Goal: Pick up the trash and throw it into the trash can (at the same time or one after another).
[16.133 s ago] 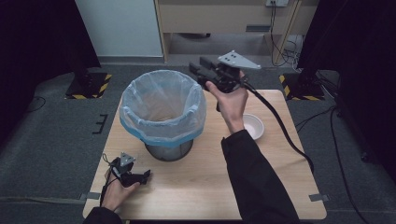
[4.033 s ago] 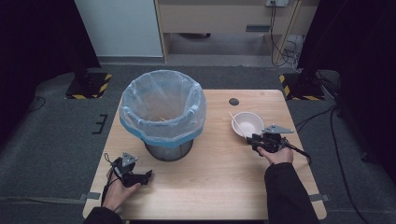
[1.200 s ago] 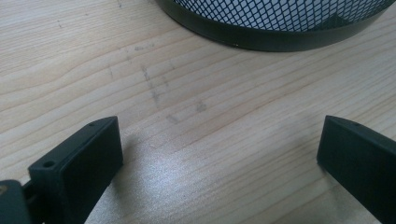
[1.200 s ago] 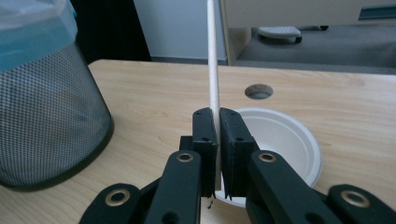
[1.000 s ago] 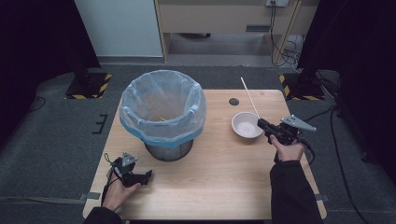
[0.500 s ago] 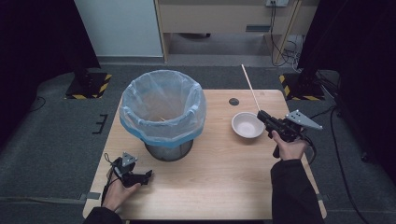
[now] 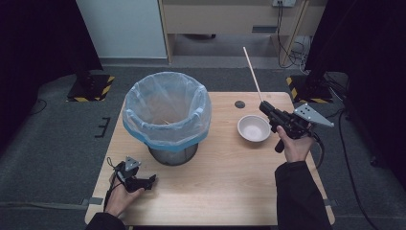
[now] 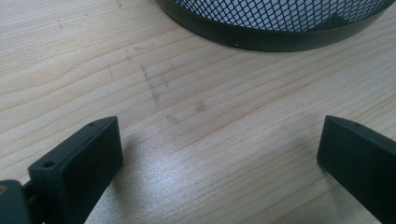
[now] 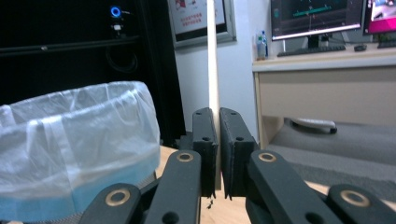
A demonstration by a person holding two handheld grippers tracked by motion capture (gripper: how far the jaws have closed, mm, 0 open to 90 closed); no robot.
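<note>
My right gripper [image 7: 266, 107] is held above the table's right side, shut on a thin wooden chopstick [image 7: 252, 74] that points up and away from the jaws. In the right gripper view the chopstick [image 9: 213, 56] rises straight from between the closed jaws of the right gripper [image 9: 219, 116]. A white bowl [image 7: 253, 128] sits just left of that gripper. My left gripper [image 7: 150, 181] rests on the table near the front left corner, open and holding nothing. Its view shows the left gripper [image 8: 219, 156] with bare wood between wide jaws.
A black mesh bin [image 7: 165, 117] lined with a clear bag stands left of centre; its base [image 8: 280, 28] lies just beyond the left jaws. A small dark disc [image 7: 240, 104] lies at the table's back. The wooden table [image 7: 225, 182] has free room in front.
My right gripper has lifted the chopstick out of the bowl and carried it up and rightward, tilting it more upright. The left gripper has stayed still.
</note>
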